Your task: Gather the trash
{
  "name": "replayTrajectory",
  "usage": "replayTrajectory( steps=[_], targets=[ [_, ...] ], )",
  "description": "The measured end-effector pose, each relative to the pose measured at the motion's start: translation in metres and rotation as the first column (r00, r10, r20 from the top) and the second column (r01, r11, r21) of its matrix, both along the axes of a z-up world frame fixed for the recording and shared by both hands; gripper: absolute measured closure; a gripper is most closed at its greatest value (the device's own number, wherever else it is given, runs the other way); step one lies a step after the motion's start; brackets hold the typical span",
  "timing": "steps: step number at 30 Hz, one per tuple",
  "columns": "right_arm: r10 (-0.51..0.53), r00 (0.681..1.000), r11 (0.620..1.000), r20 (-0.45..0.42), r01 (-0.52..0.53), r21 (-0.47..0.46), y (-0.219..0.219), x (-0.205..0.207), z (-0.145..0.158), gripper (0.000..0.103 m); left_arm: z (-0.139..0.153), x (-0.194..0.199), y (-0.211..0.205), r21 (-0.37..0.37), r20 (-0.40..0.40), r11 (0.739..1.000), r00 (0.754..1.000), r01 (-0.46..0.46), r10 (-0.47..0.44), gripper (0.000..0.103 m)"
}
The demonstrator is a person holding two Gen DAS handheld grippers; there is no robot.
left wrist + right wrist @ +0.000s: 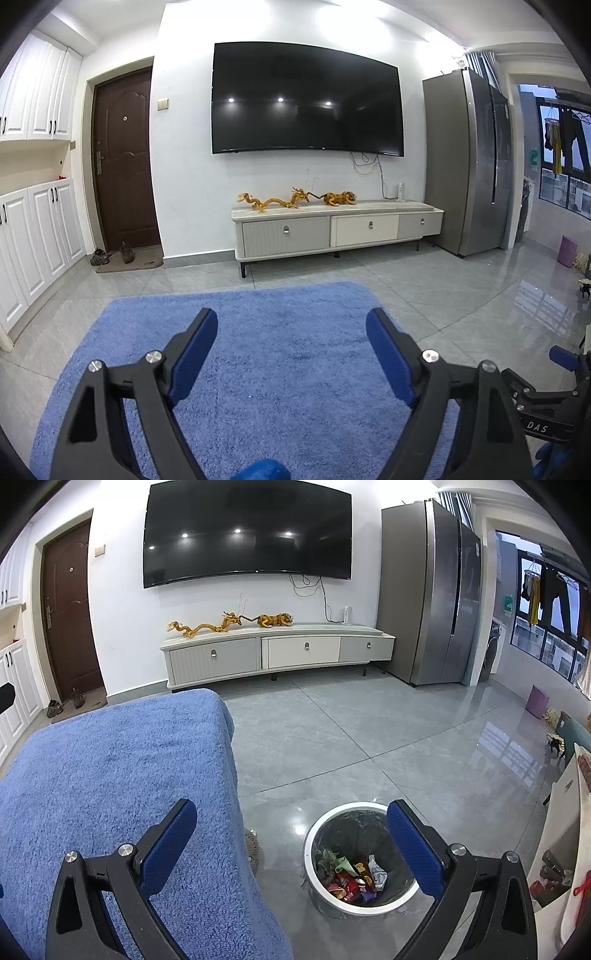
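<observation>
A white-rimmed trash bin (309, 843) stands on the grey tiled floor, just right of the blue fleece-covered table (110, 775). Several crumpled wrappers (351, 880) lie at its bottom. My right gripper (291, 806) hangs open over the table's right edge, and its right finger overlaps the bin's rim in the picture; nothing is between its pads. In the left wrist view my left gripper (291, 317) stands wide open above the bare blue fleece (288, 369), holding nothing. No loose trash shows on the fleece in either view.
A low TV cabinet (277, 650) with golden figures stands under a wall TV, with a tall fridge (432, 590) to its right. A brown door (123, 158) and white cupboards (40, 221) are at the left. A purple stool (537, 701) sits far right.
</observation>
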State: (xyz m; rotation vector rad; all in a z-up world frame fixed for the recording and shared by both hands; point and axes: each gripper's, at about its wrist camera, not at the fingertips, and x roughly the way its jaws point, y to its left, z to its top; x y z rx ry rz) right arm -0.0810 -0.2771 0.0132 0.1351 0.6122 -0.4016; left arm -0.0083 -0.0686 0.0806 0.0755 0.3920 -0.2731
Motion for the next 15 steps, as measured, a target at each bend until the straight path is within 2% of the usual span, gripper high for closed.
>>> replayTrajectory(
  steps=[7, 13, 14, 15],
  targets=[
    [0.000, 1.000, 1.000, 0.002, 0.000, 0.003, -0.0009, -0.0010, -0.0005, 0.000, -0.0017, 0.0056, 0.0060, -0.018, -0.024, 1.000, 1.000, 0.012, -0.012, 0.021],
    [0.001, 1.000, 1.000, 0.001, -0.001, 0.004, -0.0006, -0.0010, -0.0011, 0.000, -0.0018, 0.0039, 0.0055, -0.011, -0.006, 1.000, 1.000, 0.002, -0.002, 0.021],
    [0.002, 1.000, 1.000, 0.001, -0.002, 0.003, -0.0007, -0.0012, -0.0014, 0.000, -0.0024, 0.0040, 0.0075, -0.012, -0.002, 1.000, 1.000, -0.001, 0.001, 0.019],
    [0.002, 1.000, 1.000, -0.001, -0.002, 0.002, -0.0005, -0.0012, -0.0016, 0.000, -0.0020, 0.0037, 0.0080, -0.013, 0.002, 1.000, 1.000, -0.003, 0.003, 0.014]
  ],
)
